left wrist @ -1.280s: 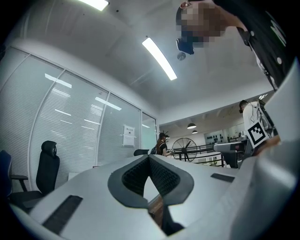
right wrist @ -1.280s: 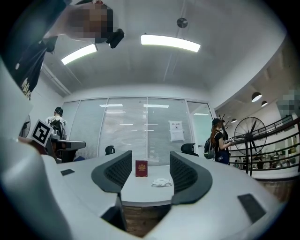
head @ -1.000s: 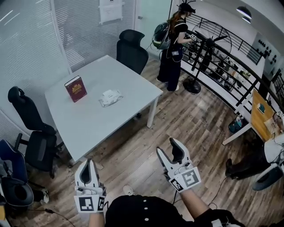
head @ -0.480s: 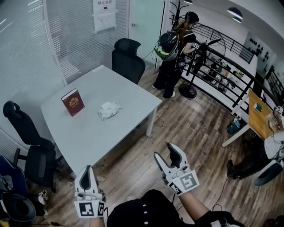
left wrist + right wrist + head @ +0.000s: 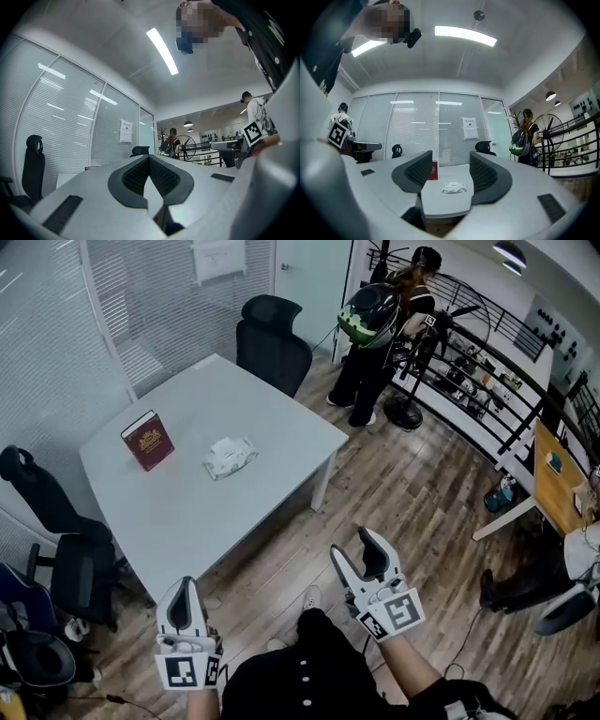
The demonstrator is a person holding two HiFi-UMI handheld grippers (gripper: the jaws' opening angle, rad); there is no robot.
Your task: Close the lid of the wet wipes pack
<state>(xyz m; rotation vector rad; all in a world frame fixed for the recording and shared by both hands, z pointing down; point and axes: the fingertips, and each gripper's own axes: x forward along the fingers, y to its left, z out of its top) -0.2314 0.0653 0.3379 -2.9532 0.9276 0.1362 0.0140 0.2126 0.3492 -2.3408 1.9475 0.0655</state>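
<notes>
The wet wipes pack (image 5: pixel 230 456) lies flat near the middle of the white table (image 5: pixel 178 512); it also shows small between the right jaws, wipes pack (image 5: pixel 453 187). Whether its lid stands up I cannot tell at this distance. My left gripper (image 5: pixel 185 594) hangs low at the table's near corner, jaws together with nothing between them. My right gripper (image 5: pixel 359 556) is held over the wooden floor, well short of the table, its jaws apart and empty. In the left gripper view the pack is hidden behind the shut left gripper (image 5: pixel 149 161).
A red book (image 5: pixel 147 439) stands upright left of the pack. Black office chairs (image 5: pixel 274 343) sit at the table's far end and left side (image 5: pixel 56 521). A person with a green backpack (image 5: pixel 375 334) stands by a railing and fan at the back right. Glass walls enclose the left.
The view has shifted slightly as I step nearer the table; both grippers keep their poses. The person with the backpack has moved a little along the railing.
</notes>
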